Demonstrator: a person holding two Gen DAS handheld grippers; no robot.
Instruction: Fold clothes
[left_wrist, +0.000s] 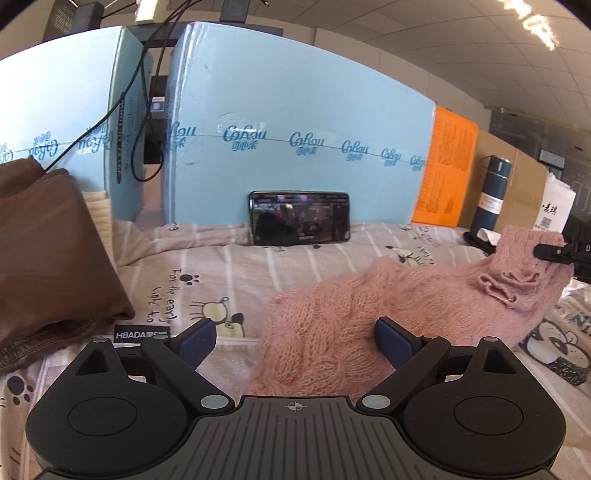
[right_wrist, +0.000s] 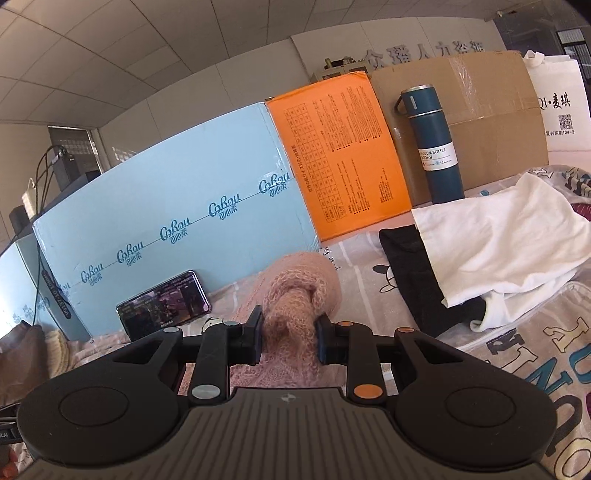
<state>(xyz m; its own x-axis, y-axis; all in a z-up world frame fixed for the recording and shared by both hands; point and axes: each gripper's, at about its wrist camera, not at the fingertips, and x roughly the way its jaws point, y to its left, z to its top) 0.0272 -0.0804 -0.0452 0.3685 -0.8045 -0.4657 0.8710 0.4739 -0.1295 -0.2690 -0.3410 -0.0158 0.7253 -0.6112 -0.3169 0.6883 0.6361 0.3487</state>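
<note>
Nearest to us in the left wrist view, our left tool (left_wrist: 295, 341) hovers with its blue pads spread wide, gripping nothing, the near end of the pink knitted sweater (left_wrist: 332, 332) lying between and just beyond them. Our right tool (right_wrist: 288, 338) is clamped on a bunched fold of that same sweater (right_wrist: 295, 295), which rises off the bed sheet (left_wrist: 221, 273) at its far right end in the left view. From there outward, we see one patterned sheet covering the bed, open and bare toward the middle and back. One phone (left_wrist: 299, 218) leans on its long edge against the light blue boxes (left_wrist: 295, 122), which wall off the far edge; we count two of these. One orange box (right_wrist: 343, 151) and one brown cardboard box (right_wrist: 480, 110) continue that wall to the right, with one blue vacuum bottle (right_wrist: 436, 147) upright before them. One white garment (right_wrist: 498, 243) lies over one black garment (right_wrist: 413, 273) on the right, and one brown cushion (left_wrist: 48, 251) bounds the left side.
</note>
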